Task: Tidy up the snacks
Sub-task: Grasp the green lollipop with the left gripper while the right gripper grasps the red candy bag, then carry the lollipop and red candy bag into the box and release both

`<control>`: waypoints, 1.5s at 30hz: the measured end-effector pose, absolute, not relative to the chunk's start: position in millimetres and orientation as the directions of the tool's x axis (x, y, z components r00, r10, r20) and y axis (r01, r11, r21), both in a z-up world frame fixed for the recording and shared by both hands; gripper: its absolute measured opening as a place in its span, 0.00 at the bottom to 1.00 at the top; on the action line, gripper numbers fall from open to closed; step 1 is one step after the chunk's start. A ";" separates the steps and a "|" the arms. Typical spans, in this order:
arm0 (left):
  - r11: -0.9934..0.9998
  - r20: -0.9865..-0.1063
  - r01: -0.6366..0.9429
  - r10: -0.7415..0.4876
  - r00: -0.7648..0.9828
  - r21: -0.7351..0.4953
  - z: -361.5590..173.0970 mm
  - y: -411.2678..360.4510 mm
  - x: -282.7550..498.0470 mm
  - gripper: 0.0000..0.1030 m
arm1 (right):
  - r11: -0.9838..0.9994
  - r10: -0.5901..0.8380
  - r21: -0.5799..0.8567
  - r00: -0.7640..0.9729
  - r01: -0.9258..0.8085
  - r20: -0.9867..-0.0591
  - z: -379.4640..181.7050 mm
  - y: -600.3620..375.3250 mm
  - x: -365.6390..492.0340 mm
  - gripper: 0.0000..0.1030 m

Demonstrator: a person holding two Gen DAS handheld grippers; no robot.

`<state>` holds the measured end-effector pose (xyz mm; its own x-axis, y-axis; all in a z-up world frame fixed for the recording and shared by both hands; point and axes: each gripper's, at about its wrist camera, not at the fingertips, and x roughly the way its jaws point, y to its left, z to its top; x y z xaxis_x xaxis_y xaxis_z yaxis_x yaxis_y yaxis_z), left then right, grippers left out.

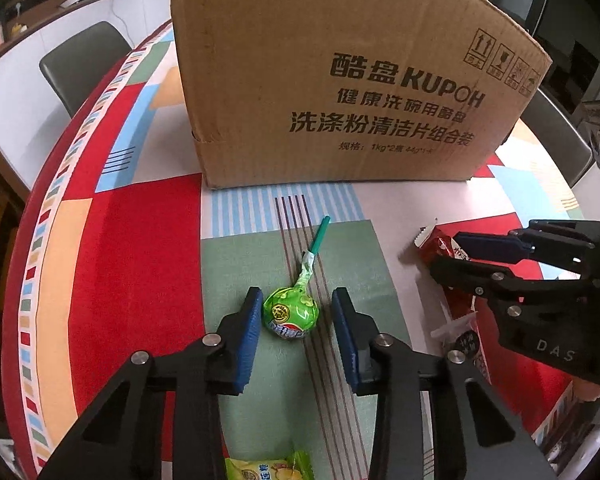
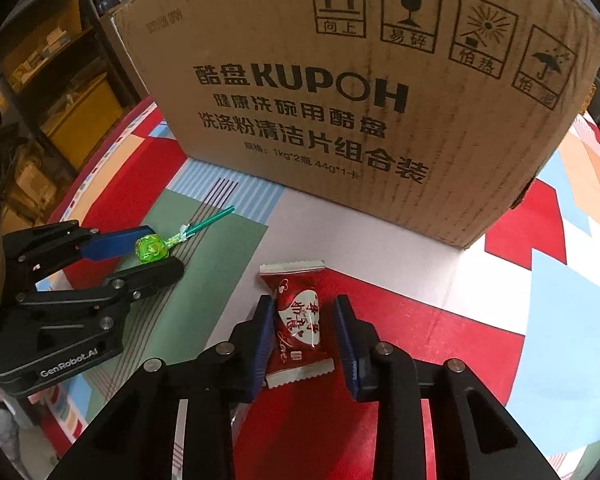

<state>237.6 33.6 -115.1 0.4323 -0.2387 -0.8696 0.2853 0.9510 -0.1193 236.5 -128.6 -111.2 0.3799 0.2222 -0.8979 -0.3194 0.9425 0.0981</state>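
Observation:
A green-wrapped lollipop (image 1: 291, 314) lies on the patterned tablecloth (image 1: 120, 260), its green stick pointing toward the cardboard box (image 1: 340, 80). My left gripper (image 1: 297, 294) straddles its head, open, with a gap on the right side. In the right wrist view, a red heart-print candy packet (image 2: 298, 326) lies between the fingers of my right gripper (image 2: 304, 300), which stands open around it with a sliver of space at the right pad. Each gripper also shows from the side in the other view: right gripper (image 1: 444, 252), left gripper (image 2: 164, 249), lollipop (image 2: 152, 249).
The tall KUPOH cardboard box (image 2: 360, 120) stands right behind both snacks. A yellow-green snack packet (image 1: 268, 468) lies at the near edge. Another red wrapper (image 1: 466, 340) lies under the right gripper. A dark chair (image 1: 84, 60) stands past the table's left rim.

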 end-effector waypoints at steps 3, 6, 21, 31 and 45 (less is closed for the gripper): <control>0.951 -0.870 0.282 -0.242 0.429 -0.125 -115.4 33.7 238.1 0.26 | 0.941 0.225 0.100 0.377 -0.324 -0.899 -113.8 -126.0 237.2 0.23; 0.950 -0.870 0.285 -0.242 0.429 -0.124 -114.9 32.7 236.4 0.26 | 0.941 0.221 0.092 0.383 -0.327 -0.897 -114.2 -124.7 236.4 0.23; 0.956 -0.826 0.263 -0.253 0.504 -0.132 -82.1 29.2 215.3 0.25 | 0.943 0.217 0.070 0.440 -0.327 -0.871 -95.2 -128.5 226.1 0.22; 0.951 -0.754 0.280 -0.281 0.594 -0.133 -37.7 26.0 195.3 0.25 | 0.937 0.244 0.061 0.519 -0.345 -0.819 -57.6 -133.2 210.5 0.22; 0.937 -0.614 0.332 -0.325 0.719 -0.107 35.4 14.9 185.6 0.25 | 0.926 0.306 0.053 0.662 -0.373 -0.684 17.4 -138.5 189.7 0.22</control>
<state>185.6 14.9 35.4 0.7193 -0.3252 -0.6139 0.3325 0.9371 -0.1068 189.7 -138.5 17.4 0.6623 0.3059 -0.6839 -0.3734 0.9262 0.0526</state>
